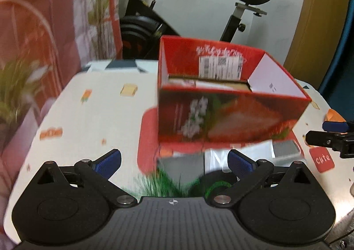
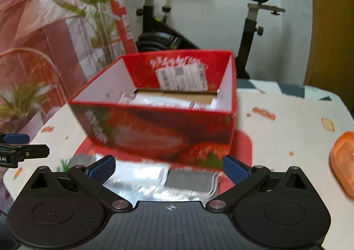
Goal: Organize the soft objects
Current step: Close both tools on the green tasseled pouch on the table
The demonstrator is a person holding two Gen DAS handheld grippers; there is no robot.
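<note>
Both the left gripper [image 1: 174,161] and right gripper [image 2: 169,167] stand released, empty. Red box [image 1: 230,115] sits centre frame; clear-wrapped packets [image 2: 154,174], apparently soft goods, lie lower centre. Next: grasp one, box it.

a: what blocks the way ahead?
b: the red box [image 1: 230,104] stands mid-table, right in front of both open grippers. its top is open, so there is room to go in from above, though packets already lie on its floor.
a: and low down?
b: a clear packet [image 2: 154,179] lies flat between the box and the right gripper [image 2: 169,169]. left of the box the cloth [image 1: 88,117] is bare. on the far right an orange thing [image 2: 343,161] sits near the edge.
a: behind?
b: an exercise bike [image 2: 154,29] and a plant [image 2: 97,18], both off the table.
</note>
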